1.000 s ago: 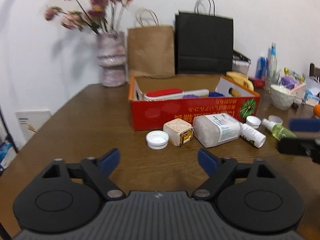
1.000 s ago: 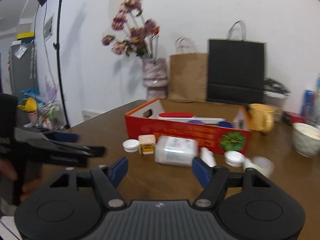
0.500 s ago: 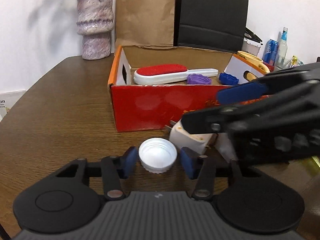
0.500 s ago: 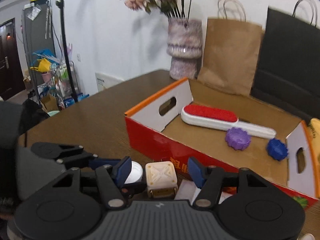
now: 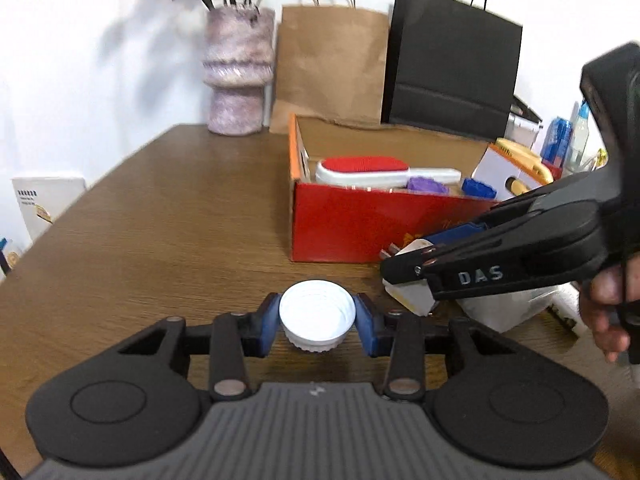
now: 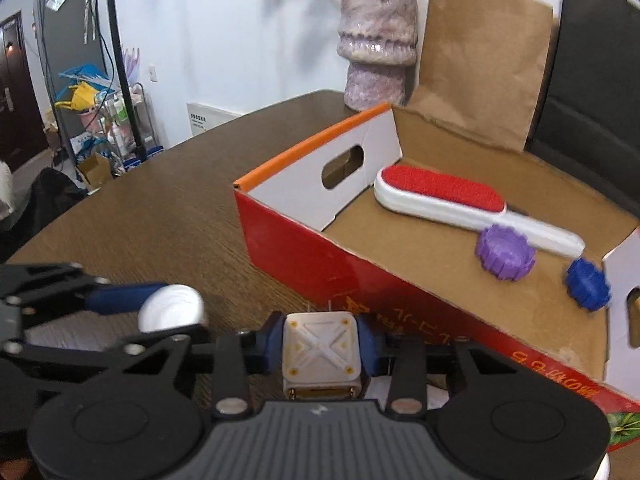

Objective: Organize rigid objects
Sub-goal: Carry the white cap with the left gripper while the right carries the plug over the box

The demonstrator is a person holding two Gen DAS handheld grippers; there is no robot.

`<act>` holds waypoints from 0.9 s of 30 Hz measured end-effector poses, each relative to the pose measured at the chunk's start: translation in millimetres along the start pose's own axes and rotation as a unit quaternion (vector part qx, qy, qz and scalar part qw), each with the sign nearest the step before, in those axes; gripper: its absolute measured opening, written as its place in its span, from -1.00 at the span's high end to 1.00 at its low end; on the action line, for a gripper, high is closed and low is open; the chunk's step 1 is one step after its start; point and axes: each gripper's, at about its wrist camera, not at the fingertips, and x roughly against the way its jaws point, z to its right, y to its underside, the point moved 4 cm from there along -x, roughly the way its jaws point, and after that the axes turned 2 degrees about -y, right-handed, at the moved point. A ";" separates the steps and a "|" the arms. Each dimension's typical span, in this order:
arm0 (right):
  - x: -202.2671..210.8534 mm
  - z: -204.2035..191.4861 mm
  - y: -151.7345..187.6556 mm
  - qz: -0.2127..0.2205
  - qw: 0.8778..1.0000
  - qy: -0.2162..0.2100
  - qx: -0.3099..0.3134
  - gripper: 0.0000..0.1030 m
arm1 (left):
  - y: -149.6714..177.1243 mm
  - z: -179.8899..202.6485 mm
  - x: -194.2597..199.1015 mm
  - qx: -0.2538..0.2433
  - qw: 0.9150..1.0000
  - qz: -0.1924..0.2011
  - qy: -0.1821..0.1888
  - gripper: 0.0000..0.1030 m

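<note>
Rigid objects are being sorted into the red cardboard box: a lint brush, a purple cap and a blue cap are already lying inside. Left gripper is closing on the white lid, its pads touching both sides; right gripper is closing on the cream cube adapter. Both items are sitting on the desk just beside the box; a white container is waiting there too.

left claw: closing, tilted down | right claw: closing, tilted down, hand on grip
</note>
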 end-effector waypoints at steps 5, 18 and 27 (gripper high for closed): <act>51.1 -17.0 -0.9 0.059 0.998 0.012 0.004 0.27 | -5.4 2.6 55.8 -0.003 0.998 0.051 -0.021 0.22; 226.4 -58.2 114.6 0.169 0.982 0.083 0.002 0.27 | 39.3 56.1 211.9 -0.011 0.988 0.151 -0.010 0.22; 295.3 -80.6 216.5 0.202 0.971 0.110 -0.070 0.27 | 89.8 90.5 280.0 -0.017 0.986 0.167 0.006 0.22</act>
